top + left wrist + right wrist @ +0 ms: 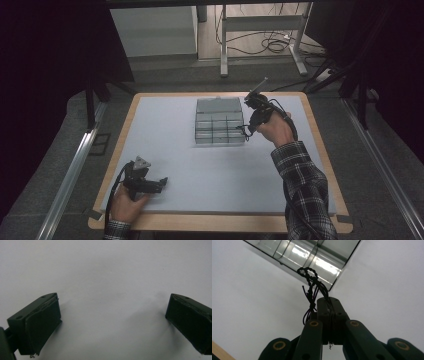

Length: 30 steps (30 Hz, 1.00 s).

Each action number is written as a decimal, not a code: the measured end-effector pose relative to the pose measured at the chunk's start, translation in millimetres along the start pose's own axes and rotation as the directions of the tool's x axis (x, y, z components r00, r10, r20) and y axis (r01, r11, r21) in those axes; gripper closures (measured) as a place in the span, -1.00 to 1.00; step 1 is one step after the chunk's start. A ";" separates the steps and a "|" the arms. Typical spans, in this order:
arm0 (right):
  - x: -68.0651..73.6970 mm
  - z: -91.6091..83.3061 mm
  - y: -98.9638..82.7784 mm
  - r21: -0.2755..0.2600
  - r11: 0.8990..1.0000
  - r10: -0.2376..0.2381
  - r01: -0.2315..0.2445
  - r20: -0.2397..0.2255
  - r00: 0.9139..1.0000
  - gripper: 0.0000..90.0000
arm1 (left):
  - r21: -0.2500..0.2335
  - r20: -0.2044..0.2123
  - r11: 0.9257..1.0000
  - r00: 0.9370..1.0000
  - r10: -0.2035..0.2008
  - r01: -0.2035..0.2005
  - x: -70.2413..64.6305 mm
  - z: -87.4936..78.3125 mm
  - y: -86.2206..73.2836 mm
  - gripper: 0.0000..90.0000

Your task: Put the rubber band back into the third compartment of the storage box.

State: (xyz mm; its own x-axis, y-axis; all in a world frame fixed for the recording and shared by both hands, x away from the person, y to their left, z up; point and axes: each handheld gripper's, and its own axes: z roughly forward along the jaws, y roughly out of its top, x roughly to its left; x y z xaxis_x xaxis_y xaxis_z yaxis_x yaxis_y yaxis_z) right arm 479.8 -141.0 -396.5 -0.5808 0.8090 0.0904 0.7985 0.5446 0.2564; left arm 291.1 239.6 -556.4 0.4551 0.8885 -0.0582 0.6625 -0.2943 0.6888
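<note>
1. The right gripper (248,129) is pinched on a black cord (312,287), a thin braided bundle whose looped end sticks out past the closed jaws.
2. The cord hangs just beside the box's (219,120) right edge. In the right gripper view the box (307,257) lies straight ahead of the jaws, and the loop overlaps its near corner.
3. The cord's long axis runs along the jaws, pointing at the box.
4. The box is a clear tray split into small compartments. They look empty, though glare makes that hard to tell.
5. The left gripper (156,184) rests near the table's (165,220) front-left edge, jaws spread with nothing between them, well apart from the box.
6. The right hand is much nearer, so the drop into a compartment is probably its job.
</note>
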 end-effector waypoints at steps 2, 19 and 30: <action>-0.2 1.2 3.8 -0.002 1.000 0.004 -0.004 -0.001 1.000 0.94 | 0.000 0.000 1.000 1.000 0.000 0.000 0.0 0.0 0.0 -1.00; -6.0 20.3 27.7 -0.081 0.996 0.032 -0.032 0.002 0.999 0.94 | 0.004 0.000 1.000 1.000 0.005 -0.005 0.4 -0.3 0.0 -1.00; -7.8 34.1 35.0 -0.182 0.983 0.036 -0.033 0.009 0.999 0.94 | 0.003 0.000 1.000 1.000 0.004 -0.004 0.4 -0.3 0.0 -1.00</action>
State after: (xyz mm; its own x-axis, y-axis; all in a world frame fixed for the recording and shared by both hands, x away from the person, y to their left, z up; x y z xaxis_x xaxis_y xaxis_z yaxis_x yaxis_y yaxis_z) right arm 517.6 -120.6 -421.0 -0.5507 0.8297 0.0912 0.7754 0.4680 0.4239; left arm 291.1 240.0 -556.2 0.4581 0.8872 -0.0555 0.6626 -0.2991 0.6867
